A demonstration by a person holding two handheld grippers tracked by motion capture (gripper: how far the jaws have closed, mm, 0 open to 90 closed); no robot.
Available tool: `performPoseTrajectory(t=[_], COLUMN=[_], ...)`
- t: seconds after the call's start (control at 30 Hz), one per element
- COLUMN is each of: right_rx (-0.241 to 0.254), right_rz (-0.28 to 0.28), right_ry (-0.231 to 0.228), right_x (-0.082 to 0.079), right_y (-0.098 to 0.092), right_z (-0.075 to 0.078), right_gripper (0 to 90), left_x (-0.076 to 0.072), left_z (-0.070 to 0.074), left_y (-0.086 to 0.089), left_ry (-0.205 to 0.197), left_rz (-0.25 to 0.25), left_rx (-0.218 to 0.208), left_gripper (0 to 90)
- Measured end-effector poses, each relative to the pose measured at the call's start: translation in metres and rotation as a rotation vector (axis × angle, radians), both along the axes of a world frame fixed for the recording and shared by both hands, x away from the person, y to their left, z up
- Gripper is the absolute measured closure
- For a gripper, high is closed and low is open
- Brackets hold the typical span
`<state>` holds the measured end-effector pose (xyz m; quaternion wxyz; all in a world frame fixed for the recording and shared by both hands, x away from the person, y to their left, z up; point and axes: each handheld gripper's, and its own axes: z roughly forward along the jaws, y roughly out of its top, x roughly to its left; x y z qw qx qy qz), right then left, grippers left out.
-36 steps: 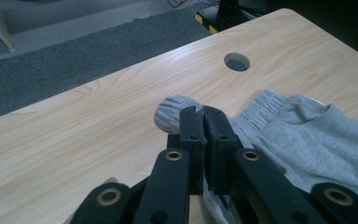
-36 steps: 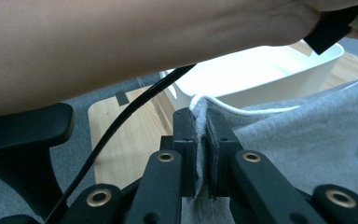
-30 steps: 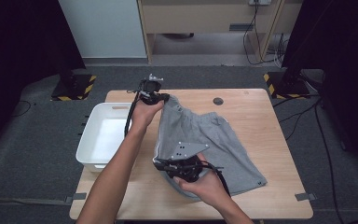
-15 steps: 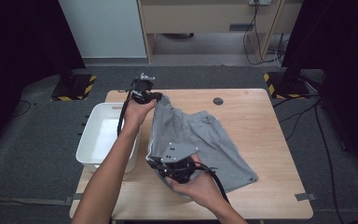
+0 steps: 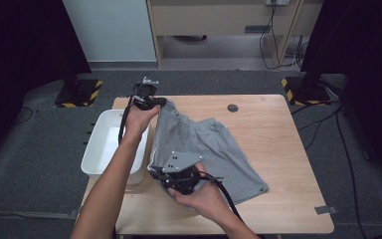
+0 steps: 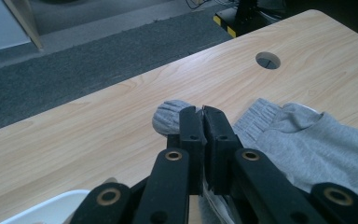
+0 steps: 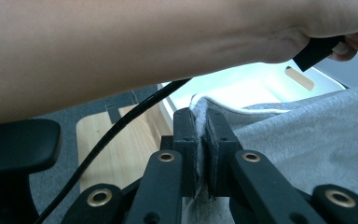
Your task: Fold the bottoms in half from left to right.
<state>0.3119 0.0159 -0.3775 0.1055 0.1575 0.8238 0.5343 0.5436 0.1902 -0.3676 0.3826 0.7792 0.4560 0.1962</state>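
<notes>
Here, soft grey knit shorts [image 5: 206, 147], ribbed waistband, pale wooden table [image 5: 278, 144], white plastic bin [image 5: 104, 144].

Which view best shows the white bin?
High view: the white bin sits whole at the table's left edge, beside the grey shorts. The right gripper view catches its bright inside past a forearm; the left gripper view, one corner.

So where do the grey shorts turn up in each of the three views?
High view: the grey shorts lie spread mid-table, right of the white bin.
Left gripper view: at right, waistband pinched in the left gripper.
Right gripper view: at right, fabric clamped in the right gripper, the bin behind.
Shared landmark: the round hole in the table, also in the left gripper view.
</notes>
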Motion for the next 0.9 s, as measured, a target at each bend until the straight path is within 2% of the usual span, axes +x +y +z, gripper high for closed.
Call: performPoseTrajectory(t=[0.1, 0.2, 0.5, 0.6, 0.9], right_rx=[0.002, -0.004, 0.001, 0.000, -0.008], right_rz=[0.002, -0.002, -0.078, -0.106, -0.163], right_ry=[0.000, -0.001, 0.012, 0.017, 0.034], right_x=[0.000, 0.000, 0.001, 0.000, -0.002], right_y=[-0.001, -0.008, -0.061, -0.079, -0.112], right_z=[0.002, 0.003, -0.002, -0.004, -0.014], right_gripper=[85.0, 85.0, 84.9, 85.0, 84.9], left_x=[-0.001, 0.000, 0.007, 0.007, 0.010], left_z=[0.001, 0.000, -0.012, -0.014, -0.022], left_y=[0.000, -0.009, -0.040, -0.052, -0.074], left_ry=[0.004, 0.008, 0.031, 0.023, 0.025], left_rz=[0.004, -0.003, -0.009, -0.021, -0.042], left_rx=[-0.002, 0.007, 0.009, 0.009, -0.003], left_gripper=[86.9, 86.9, 86.8, 86.8, 86.7])
